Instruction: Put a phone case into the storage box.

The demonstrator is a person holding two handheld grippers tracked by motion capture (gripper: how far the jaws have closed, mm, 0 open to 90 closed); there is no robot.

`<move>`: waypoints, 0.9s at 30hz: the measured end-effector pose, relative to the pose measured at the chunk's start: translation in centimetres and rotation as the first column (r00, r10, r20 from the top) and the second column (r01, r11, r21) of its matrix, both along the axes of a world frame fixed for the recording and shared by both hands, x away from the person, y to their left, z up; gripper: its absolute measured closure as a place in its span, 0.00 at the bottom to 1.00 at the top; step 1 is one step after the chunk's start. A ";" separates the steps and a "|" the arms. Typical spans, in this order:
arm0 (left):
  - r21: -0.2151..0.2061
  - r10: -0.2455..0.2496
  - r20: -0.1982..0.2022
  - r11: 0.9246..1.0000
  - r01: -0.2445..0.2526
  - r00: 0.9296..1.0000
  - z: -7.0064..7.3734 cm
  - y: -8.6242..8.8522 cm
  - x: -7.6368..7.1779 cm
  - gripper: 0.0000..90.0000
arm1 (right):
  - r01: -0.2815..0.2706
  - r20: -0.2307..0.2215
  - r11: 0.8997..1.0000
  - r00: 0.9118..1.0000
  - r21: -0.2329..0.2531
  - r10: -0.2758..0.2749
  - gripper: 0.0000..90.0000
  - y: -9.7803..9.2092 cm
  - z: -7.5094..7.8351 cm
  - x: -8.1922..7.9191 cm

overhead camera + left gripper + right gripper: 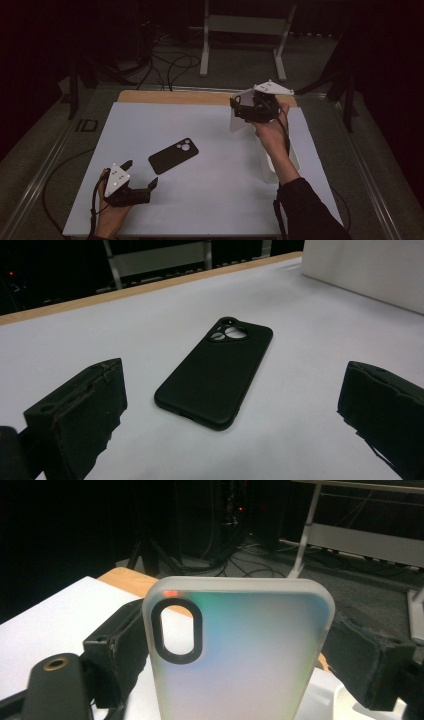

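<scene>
A black phone case (173, 155) lies flat, back up, near the middle of the white tabletop (210, 200). My left gripper (141, 173) rests at the front left, open, its jaws pointing at the case from just short of it. In the left gripper view the black case (217, 375) lies between and beyond the wide-spread jaws of the left gripper (235, 395). My right gripper (243, 109) is raised at the far right, shut on a frosted translucent phone case (239, 120) held upright. The frosted case (250, 650) has a black-ringed camera cutout (177, 630).
A white box (282, 162) stands at the right under the right forearm, seen as the white box (370, 275) in the left gripper view. A wooden strip (190, 97) edges the table's far side. Beyond it are floor cables (167, 65) and a white frame (245, 25).
</scene>
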State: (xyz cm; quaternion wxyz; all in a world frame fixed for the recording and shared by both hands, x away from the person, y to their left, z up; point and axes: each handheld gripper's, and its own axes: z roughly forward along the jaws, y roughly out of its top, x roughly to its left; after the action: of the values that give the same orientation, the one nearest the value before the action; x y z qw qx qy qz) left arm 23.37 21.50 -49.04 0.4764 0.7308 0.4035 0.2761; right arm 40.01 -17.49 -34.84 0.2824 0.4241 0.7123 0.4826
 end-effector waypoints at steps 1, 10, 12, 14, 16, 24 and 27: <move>0.001 -0.001 0.000 1.000 0.001 1.000 0.0 0.0 0.0 0.00 | 0.003 -0.002 1.000 1.000 0.000 -0.003 0.18 -0.1 0.0 0.1; 0.003 0.000 -0.001 1.000 0.000 1.000 0.0 0.0 0.0 0.00 | 0.041 -0.003 0.999 0.999 -0.006 -0.041 0.18 -1.0 0.0 0.8; 0.002 -0.001 -0.001 1.000 0.001 1.000 0.0 0.0 0.0 0.00 | 0.052 -0.004 0.999 0.999 -0.004 -0.052 0.18 -1.3 0.1 0.9; 0.003 -0.001 -0.001 1.000 0.001 1.000 0.0 0.0 0.0 0.00 | 0.060 -0.004 0.998 0.998 -0.003 -0.060 0.18 -1.5 0.1 1.1; 0.002 0.000 -0.001 1.000 0.000 1.000 0.0 0.0 0.0 0.00 | 0.067 -0.006 0.998 0.998 -0.006 -0.067 0.18 -1.7 0.1 1.2; 0.004 0.000 -0.002 1.000 0.000 1.000 -0.1 0.0 0.0 0.00 | 0.108 -0.009 0.994 0.994 -0.010 -0.108 0.18 -2.4 0.0 1.8; 0.005 0.000 -0.002 1.000 0.000 1.000 -0.1 0.0 0.0 0.00 | 0.120 -0.011 0.993 0.993 -0.010 -0.121 0.18 -2.7 0.0 2.1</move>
State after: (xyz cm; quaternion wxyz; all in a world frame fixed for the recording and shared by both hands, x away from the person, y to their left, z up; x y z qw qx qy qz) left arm 23.39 21.47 -49.11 0.4741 0.7322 0.4034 0.2764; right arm 42.07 -20.22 -34.79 0.3089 0.4678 0.6893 0.4590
